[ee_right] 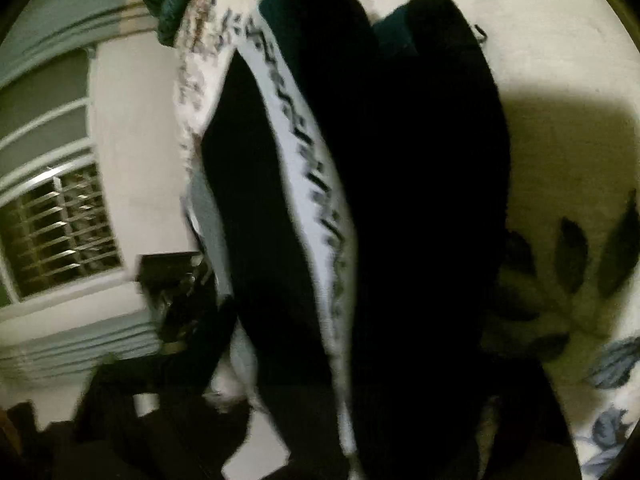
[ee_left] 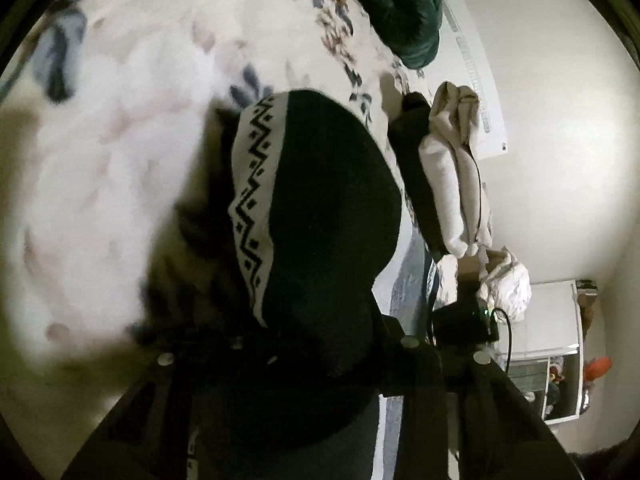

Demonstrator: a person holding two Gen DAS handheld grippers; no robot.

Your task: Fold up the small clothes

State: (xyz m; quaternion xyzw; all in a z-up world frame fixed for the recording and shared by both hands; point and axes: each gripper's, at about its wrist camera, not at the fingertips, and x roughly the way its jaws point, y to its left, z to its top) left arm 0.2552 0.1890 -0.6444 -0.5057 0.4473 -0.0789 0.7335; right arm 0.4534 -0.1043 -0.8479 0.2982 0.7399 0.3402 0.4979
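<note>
A dark knit garment (ee_left: 320,208) with a white zigzag-patterned band hangs in front of the left wrist camera and covers my left gripper's fingers. The same garment (ee_right: 420,200) fills the right wrist view, band (ee_right: 316,184) running diagonally, and hides my right gripper's fingers. It is lifted above a white floral bedspread (ee_left: 120,160). My right gripper (ee_left: 464,304) shows in the left wrist view, at the right, beside the garment's edge. Neither view shows whether the jaws are shut on the cloth.
A dark green blanket (ee_left: 400,8) lies at the far end of the bed. Pale folded clothes (ee_left: 452,176) sit at the bed's right edge. A white wall (ee_left: 560,120) and cabinet (ee_left: 560,344) stand beyond. A barred window (ee_right: 60,232) is at left.
</note>
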